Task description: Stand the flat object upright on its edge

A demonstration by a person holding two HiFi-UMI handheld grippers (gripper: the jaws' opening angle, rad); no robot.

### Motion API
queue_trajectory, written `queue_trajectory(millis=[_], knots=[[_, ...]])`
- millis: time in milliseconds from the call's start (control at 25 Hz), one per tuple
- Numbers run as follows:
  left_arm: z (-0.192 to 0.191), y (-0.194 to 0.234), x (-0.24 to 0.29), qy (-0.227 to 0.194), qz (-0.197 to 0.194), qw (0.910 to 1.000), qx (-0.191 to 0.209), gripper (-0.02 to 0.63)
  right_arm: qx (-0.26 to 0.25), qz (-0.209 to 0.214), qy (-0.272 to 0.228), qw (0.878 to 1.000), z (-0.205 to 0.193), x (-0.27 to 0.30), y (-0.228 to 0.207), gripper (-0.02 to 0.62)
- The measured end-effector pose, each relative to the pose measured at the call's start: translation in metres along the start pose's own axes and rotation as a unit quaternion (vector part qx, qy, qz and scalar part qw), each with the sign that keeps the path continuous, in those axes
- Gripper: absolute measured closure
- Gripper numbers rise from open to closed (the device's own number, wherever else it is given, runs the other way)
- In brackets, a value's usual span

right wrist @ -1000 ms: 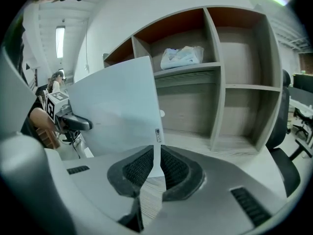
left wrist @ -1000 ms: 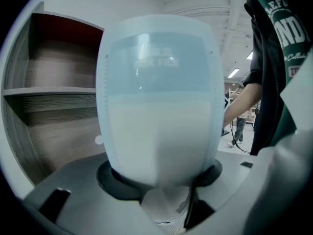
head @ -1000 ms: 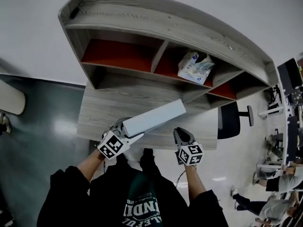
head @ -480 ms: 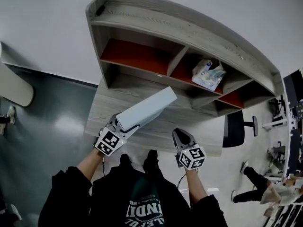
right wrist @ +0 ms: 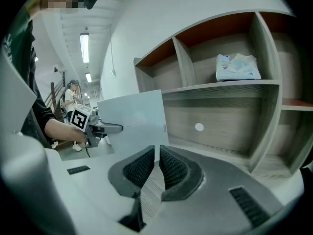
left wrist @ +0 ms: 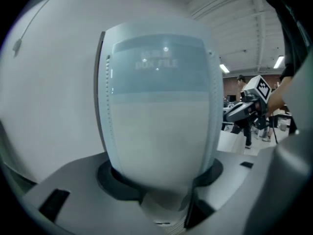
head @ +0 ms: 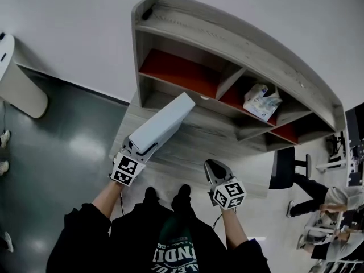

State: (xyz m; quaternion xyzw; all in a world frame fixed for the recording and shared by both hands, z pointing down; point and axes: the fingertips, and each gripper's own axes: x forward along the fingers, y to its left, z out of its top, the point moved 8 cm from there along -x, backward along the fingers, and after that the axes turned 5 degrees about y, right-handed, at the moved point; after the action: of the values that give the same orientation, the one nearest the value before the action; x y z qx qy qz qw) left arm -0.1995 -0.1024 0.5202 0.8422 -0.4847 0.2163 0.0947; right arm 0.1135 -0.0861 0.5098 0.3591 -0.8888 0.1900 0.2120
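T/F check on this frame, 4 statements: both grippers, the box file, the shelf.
1. The left gripper grips the box file. True.
2. The right gripper also grips the box file. False: its jaws have just been closing and are together with nothing between them, clear of the file.
3. The box file lies flat on the desk. False: it is carried in the left gripper with its broad face upright, over the desk.
4. A packet sits in a compartment of the shelf unit. True.

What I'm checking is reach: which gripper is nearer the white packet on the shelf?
Right. The right gripper, empty jaws just closing, sits below-left of the packet; the left gripper, holding the box file, is farther left.
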Motion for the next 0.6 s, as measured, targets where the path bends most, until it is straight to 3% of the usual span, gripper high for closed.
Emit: queue_trajectory(millis=[200,600], knots=[[-0.007,0.027,-0.010,0.003,0.061,0.9978,-0.025,0.343,-0.009,0.008,0.003,1.000,0.006,0.006,0.003,0.541],[-0.024,0.050,-0.024,0.002,0.122,0.9904,-0.065,0.341,-0.008,0.009,0.013,1.000,0.004,0.007,0.000,0.541]])
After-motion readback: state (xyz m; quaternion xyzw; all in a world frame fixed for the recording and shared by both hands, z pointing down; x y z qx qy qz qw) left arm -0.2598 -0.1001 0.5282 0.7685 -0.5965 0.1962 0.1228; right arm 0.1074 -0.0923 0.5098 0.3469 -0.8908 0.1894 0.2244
